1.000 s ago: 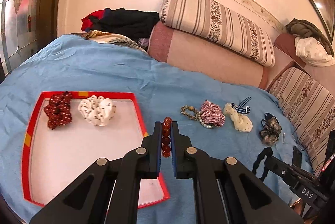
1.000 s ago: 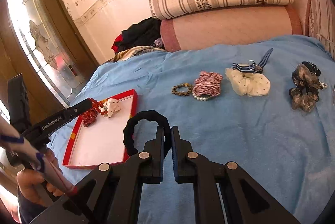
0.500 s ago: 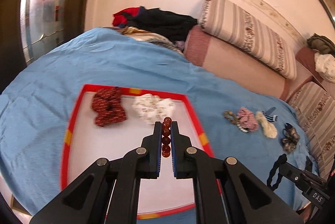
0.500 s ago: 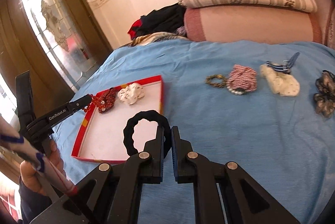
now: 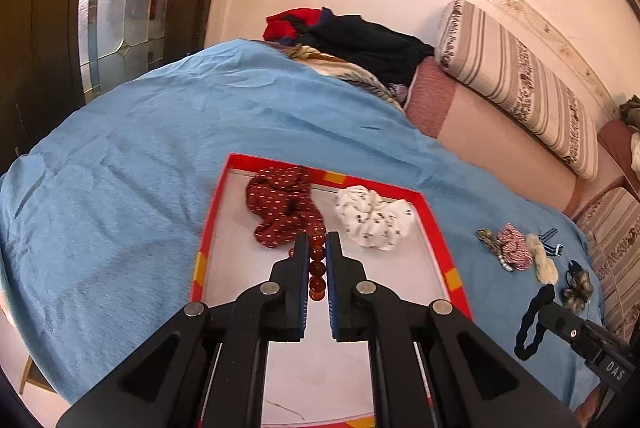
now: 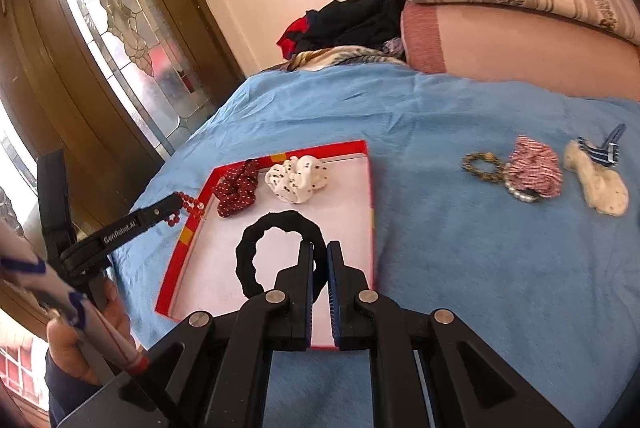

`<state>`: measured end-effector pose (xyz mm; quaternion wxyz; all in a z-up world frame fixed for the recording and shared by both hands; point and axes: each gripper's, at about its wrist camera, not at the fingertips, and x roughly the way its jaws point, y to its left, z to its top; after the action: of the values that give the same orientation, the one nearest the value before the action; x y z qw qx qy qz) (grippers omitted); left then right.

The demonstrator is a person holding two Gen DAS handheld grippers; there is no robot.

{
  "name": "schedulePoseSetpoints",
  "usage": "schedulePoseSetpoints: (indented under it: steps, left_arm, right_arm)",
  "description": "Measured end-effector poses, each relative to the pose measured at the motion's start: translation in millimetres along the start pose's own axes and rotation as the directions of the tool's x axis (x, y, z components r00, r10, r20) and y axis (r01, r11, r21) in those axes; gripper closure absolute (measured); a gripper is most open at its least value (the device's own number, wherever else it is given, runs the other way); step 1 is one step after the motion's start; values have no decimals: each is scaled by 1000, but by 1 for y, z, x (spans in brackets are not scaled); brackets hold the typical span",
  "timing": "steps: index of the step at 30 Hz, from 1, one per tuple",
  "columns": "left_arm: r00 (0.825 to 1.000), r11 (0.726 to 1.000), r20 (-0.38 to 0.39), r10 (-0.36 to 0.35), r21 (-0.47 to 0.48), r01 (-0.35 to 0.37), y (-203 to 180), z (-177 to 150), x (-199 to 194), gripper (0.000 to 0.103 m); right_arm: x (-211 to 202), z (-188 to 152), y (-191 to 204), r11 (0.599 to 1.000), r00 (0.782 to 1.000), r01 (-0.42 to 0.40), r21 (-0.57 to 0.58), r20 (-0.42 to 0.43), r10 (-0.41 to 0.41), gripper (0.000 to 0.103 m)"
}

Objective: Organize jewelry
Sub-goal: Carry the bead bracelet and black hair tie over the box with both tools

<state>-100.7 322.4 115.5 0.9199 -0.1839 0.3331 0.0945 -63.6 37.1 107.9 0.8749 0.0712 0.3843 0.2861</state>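
- Bed w/ blue blanket (image 5: 140, 164); stained-glass door (image 6: 120, 40) at left; striped cushion (image 5: 516, 80) by wall
- L gripper (image 5: 317, 240) clamped on red bead bracelet (image 5: 316, 264), held over red-rimmed tray (image 5: 436, 224)
- In tray: dark red dotted scrunchie (image 5: 282, 204) at left, white printed scrunchie (image 5: 374, 218) beside it
- R gripper (image 6: 319, 248) pinched tight on black hair tie (image 6: 248, 260), loop hanging over tray's white floor
- Right of tray on blanket, well apart: beaded bracelet (image 6: 482, 166), pink striped scrunchie (image 6: 534, 166), cream scrunchie (image 6: 600, 184), close together
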Motion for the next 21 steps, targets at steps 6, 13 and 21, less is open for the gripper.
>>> schedulePoseSetpoints:
  steps: [6,13,21]
  left_arm:
    - [999,1000,-31,6,14,-6,0,0,18,96]
    - [996,999,-90,-22,38,25,-17,0,48,96]
    - [990,999,-139,-12,39,18,-23,-1,73,96]
  right_arm:
    - [39,15,13,1000,999,5,-31,-39,-6,96]
    - [87,28,13,997,993,52,-64,-99,-58,96]
    - [126,34,8,991,981,105,-87,-155,-117,96]
